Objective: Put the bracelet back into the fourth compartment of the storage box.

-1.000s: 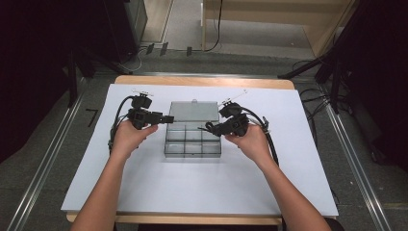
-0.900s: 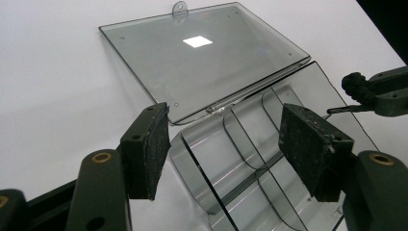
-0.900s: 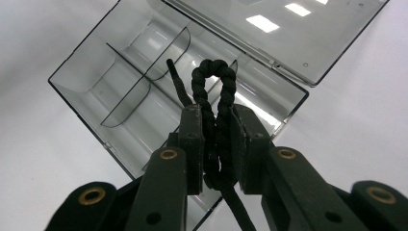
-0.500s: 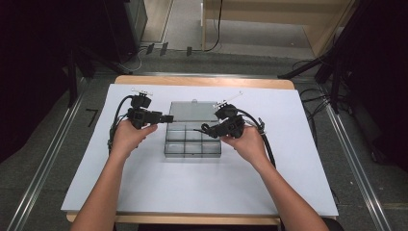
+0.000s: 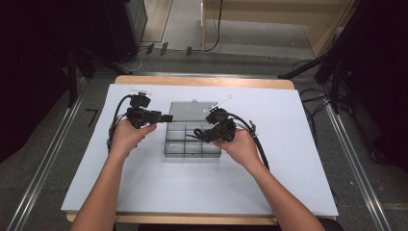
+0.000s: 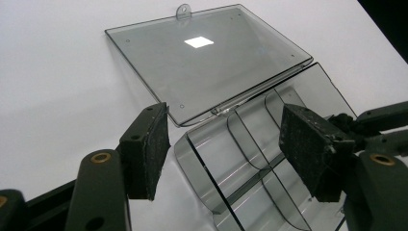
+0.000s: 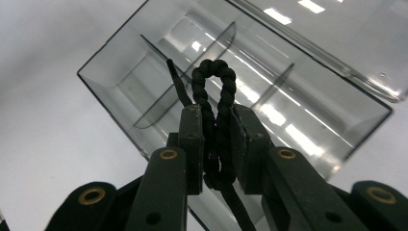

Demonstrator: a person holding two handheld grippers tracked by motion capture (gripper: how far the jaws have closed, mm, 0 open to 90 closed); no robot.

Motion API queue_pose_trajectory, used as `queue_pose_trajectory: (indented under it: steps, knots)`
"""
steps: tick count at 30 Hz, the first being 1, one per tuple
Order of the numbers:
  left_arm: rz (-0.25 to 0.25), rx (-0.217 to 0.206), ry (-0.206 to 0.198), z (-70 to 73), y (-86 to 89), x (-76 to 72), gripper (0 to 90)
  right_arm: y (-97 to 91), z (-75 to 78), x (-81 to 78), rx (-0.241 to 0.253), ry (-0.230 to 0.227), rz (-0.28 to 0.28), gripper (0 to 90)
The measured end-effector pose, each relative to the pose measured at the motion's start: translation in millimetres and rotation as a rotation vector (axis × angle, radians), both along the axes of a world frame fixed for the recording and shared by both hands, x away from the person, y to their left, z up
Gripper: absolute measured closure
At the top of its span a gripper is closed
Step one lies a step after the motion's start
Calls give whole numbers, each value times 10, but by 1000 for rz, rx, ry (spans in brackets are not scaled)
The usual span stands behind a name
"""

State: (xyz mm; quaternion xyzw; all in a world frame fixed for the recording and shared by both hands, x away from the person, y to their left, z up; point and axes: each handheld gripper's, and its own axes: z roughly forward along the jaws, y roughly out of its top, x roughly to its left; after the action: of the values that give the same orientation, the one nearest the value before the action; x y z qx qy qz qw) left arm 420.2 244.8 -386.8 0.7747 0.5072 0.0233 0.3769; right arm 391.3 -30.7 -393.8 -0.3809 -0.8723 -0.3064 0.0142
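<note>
Sliding in from three o'clock, my right gripper (image 7: 216, 139) now hangs over the clear box (image 5: 192, 137), fingers (image 7: 192, 144) pinched on a knotted black cord (image 7: 216, 96). It's light and limp, best gripped at the knot. Left gripper (image 6: 226, 144) stands wide at the box's nine o'clock edge on the desk (image 5: 144, 192).
</note>
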Motion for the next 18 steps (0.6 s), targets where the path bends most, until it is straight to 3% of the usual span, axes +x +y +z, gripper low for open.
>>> queue_pose_trajectory:
  steps: [18]
  knots:
    - [-14, 6, -4, 12, -18, 8, 351, 192, -27, -42, 1, 2, 21, 773]
